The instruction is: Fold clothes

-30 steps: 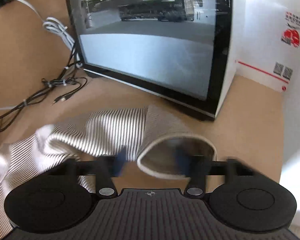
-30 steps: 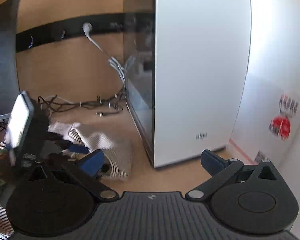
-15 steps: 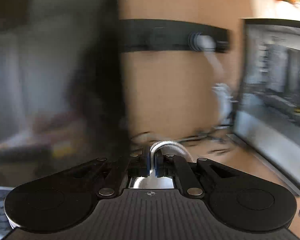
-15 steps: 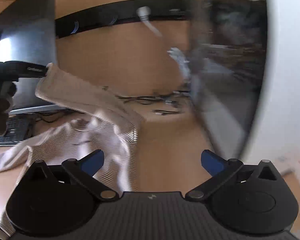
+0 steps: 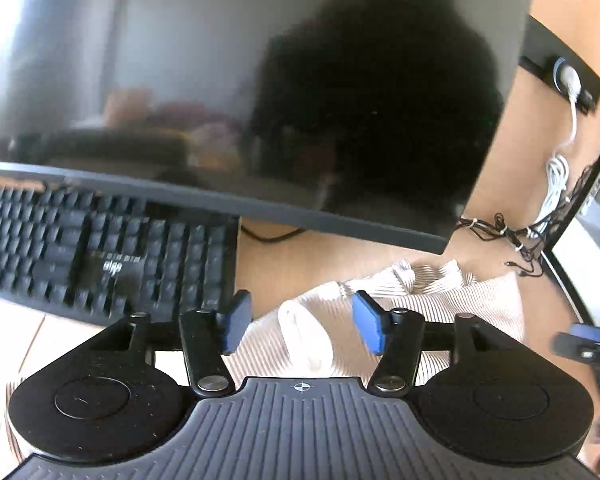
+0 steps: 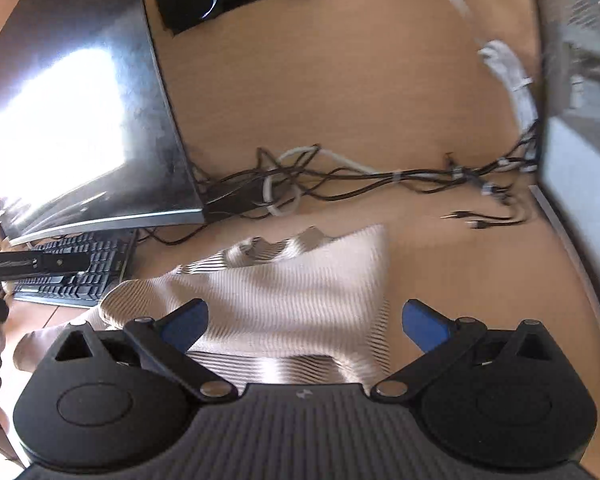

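The striped garment [image 6: 284,300] lies rumpled on the wooden bench [image 6: 340,92], between the keyboard [image 5: 100,248] and a tangle of cables [image 6: 340,180]. The left gripper [image 5: 302,326] is opening its jaws over a pale hem (no pad touching cloth). The right gripper [image 6: 304,322] hangs above the cloth, jaws spread wide and empty.

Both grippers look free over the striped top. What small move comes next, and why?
Probably lower the left gripper, whose jaws are opening with nothing pressed between them, onto the white cuff of the striped top and grip it. The garment lies rumpled on the desk, and the right gripper hovers open.
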Available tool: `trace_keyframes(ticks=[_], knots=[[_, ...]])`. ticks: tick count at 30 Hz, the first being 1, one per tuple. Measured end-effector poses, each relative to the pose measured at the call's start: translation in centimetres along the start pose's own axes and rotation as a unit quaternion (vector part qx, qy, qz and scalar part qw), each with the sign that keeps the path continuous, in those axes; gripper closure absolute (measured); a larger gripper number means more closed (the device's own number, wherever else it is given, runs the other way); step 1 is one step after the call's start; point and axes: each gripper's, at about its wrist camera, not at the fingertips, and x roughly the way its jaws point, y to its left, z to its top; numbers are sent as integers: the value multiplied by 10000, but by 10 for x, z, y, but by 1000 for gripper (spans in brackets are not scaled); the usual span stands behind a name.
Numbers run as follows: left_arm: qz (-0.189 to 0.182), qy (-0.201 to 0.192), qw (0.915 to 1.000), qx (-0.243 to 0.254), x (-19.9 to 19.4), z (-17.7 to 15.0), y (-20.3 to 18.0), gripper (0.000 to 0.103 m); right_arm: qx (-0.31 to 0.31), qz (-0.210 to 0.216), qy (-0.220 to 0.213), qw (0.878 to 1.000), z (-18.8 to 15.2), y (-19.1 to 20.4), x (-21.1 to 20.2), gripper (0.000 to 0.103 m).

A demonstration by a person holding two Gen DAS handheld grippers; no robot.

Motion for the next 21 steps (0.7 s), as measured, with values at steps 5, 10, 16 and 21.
trace_keyframes(ticks=[5,10,16,21], knots=[[-808,335,9960,-206,12,-12,-8,19,190,636,450,9968,-3,4,42,0],[-1159,828,9898,-79,37,-32,-38,12,71,152,776,9968,-17,-12,68,0],[-1226,1307,9836,197,73,-40,-71,11,-799,-673,783,9914,-30,-28,60,0],[-724,1288,9883,367,84,-39,-69,11,-867,-927,747,9891,-28,-45,49,0]])
